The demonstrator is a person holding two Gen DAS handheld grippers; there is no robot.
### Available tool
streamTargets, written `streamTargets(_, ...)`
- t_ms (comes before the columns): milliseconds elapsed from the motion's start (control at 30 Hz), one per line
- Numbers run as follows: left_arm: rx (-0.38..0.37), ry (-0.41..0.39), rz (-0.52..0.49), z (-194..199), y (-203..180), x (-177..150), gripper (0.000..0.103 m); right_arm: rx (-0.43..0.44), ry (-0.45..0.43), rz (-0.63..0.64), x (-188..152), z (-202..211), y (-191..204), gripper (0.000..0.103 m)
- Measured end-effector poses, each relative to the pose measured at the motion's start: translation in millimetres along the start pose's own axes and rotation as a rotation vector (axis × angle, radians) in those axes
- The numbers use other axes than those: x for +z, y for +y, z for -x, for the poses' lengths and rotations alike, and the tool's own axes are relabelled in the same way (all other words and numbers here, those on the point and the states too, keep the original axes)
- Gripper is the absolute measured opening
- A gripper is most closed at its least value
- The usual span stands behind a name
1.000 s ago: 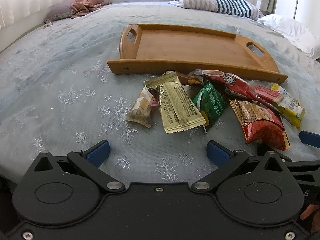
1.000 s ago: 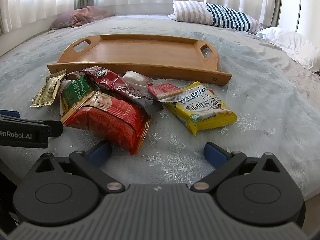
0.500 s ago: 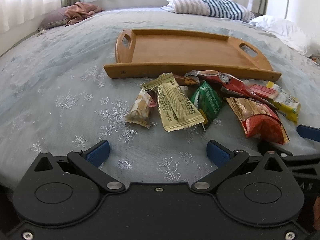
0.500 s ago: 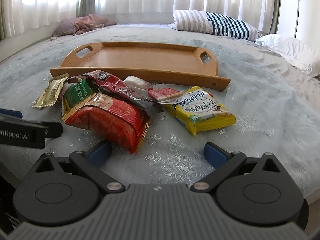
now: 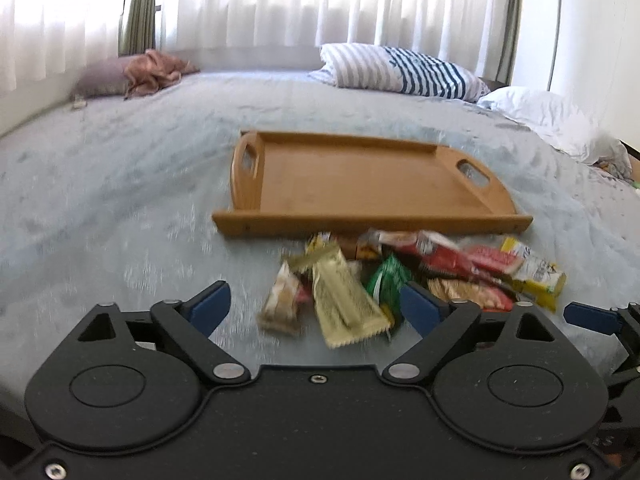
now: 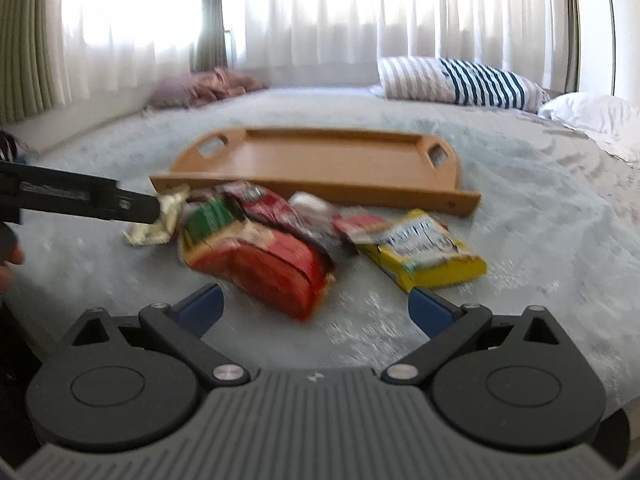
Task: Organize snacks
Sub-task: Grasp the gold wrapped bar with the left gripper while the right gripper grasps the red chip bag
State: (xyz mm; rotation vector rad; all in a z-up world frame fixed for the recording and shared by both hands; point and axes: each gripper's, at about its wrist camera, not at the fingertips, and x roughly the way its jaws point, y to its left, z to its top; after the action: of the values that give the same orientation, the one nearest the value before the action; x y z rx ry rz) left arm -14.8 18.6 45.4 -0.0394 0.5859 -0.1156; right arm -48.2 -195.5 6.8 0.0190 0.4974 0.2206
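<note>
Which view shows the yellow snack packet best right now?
The right wrist view: the yellow snack packet lies whole and near the middle, beside the red bag. The left wrist view shows it only small, blurred, at the pile's right end.

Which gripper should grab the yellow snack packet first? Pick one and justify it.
Right. The yellow snack packet lies just ahead of the open right gripper, near its right fingertip. From the open left gripper it sits far right, beyond the red bag.
</note>
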Motion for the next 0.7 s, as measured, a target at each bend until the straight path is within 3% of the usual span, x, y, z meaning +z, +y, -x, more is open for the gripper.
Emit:
streamTargets(167,-0.026,0.012,-0.003,-8,-3,7,0.081,0.052,-0.036,-0.087,9,-3,-1,0.103)
streamTargets(300,-0.005,0.008,0.061,-13,0,8,0.07,0.046,-0.045,-0.13,10,-9,1,0.1)
streamTargets(433,-0.017,0.014,0.122,-18,8,7,0.068,0.055,-0.048,-0.13,10,-13,7,0.099)
streamTargets(700,-0.027,0.047,0.143,-30,11,2,0.056,0.027,-0.049,-0.118,10,-22,17,0.099)
